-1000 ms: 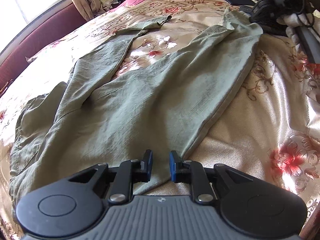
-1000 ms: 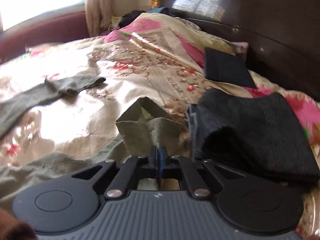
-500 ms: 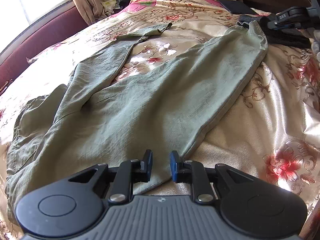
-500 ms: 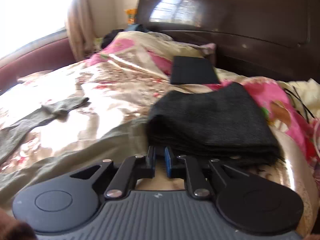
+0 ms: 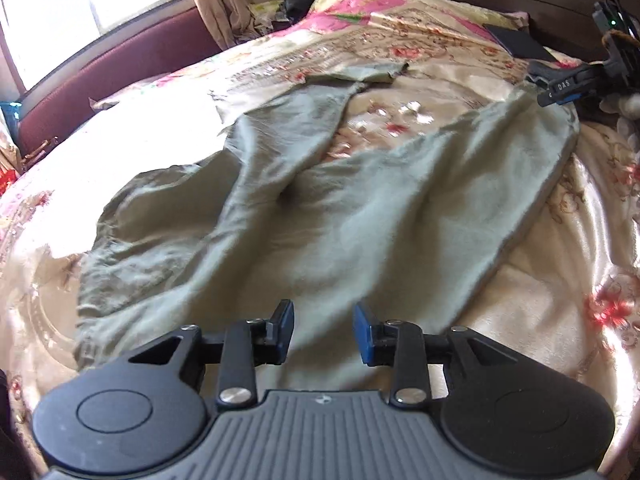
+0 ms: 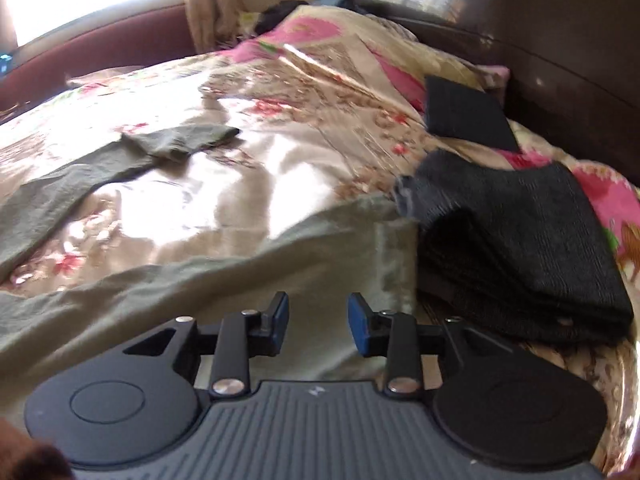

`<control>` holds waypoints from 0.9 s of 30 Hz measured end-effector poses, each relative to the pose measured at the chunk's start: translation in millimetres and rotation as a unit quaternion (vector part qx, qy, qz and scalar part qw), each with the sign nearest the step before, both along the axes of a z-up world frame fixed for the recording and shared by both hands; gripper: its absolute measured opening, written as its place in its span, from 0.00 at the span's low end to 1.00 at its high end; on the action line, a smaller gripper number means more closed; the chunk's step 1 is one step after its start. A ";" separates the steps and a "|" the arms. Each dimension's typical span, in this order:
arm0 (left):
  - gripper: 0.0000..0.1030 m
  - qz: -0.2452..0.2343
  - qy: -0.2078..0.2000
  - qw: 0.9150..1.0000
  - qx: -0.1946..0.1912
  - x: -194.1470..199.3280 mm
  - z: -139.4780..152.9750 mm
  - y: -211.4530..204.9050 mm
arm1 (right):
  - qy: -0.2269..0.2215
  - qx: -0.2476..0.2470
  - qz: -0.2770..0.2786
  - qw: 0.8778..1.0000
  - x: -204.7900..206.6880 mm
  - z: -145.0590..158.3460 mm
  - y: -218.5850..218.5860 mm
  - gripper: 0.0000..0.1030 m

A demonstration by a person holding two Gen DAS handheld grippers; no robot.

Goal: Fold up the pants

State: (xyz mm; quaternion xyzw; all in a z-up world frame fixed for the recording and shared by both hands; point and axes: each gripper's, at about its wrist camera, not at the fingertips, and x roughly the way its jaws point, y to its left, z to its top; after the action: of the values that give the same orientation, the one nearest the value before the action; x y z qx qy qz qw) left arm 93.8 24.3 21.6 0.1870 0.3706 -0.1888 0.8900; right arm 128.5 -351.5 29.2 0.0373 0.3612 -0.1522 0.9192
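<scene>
Olive-green pants lie spread on a floral bedspread, both legs running away from me toward the headboard. My left gripper hovers over the near waist end, its jaws opening with nothing pinched between them. In the right wrist view the hem of one pant leg lies flat on the bed below my right gripper, whose jaws are opening and grip nothing. The other leg's hem lies farther off to the left. The right gripper's body shows at the far right of the left wrist view.
A folded dark knit garment sits right beside the pant hem. A flat black item lies near the pillow by the dark wooden headboard. A maroon padded side rail runs below the bright window at the left.
The right gripper let go of the pant hem, which now lies flat, and its jaws spread. The left gripper's jaws widened and it pulled back and up from the waist.
</scene>
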 end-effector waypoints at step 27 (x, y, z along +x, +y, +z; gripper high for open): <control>0.55 0.005 -0.037 0.995 0.090 147.1 -13.5 108.4 | 0.179 0.063 0.495 0.848 240.0 -28.9 347.0 0.06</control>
State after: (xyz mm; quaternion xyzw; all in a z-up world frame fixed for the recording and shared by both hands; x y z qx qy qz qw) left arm 240.9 132.6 8.1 0.2712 0.3541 -0.1429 0.8835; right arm 368.5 -4.6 0.3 -0.1169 0.4988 0.3418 0.7878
